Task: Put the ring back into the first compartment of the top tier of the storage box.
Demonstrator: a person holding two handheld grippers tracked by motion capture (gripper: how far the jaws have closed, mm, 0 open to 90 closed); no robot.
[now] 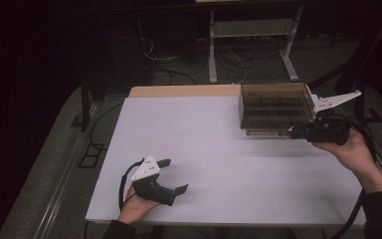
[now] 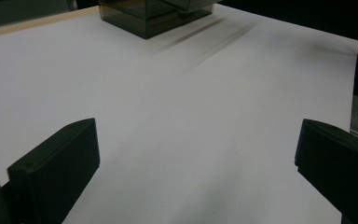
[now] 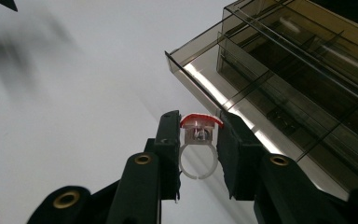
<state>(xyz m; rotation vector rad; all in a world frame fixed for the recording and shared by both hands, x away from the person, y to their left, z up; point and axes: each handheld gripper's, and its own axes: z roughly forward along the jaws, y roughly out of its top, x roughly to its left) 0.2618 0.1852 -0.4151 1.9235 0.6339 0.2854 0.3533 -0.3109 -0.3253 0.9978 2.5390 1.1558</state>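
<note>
- Nearest the high camera, the left gripper [image 1: 171,175] rests on the white table [image 1: 219,164] at its near left, held by the left hand [image 1: 138,206]; its jaws stand wide apart with bare tabletop between them.
- At the far right, the right gripper [image 3: 199,140] is pinched on a clear plastic ring with a red top [image 3: 198,140], gripped at its head, the band hanging free below.
- Just beside it stands a smoky transparent organizer box [image 3: 303,88], its divided compartments visible.
</note>
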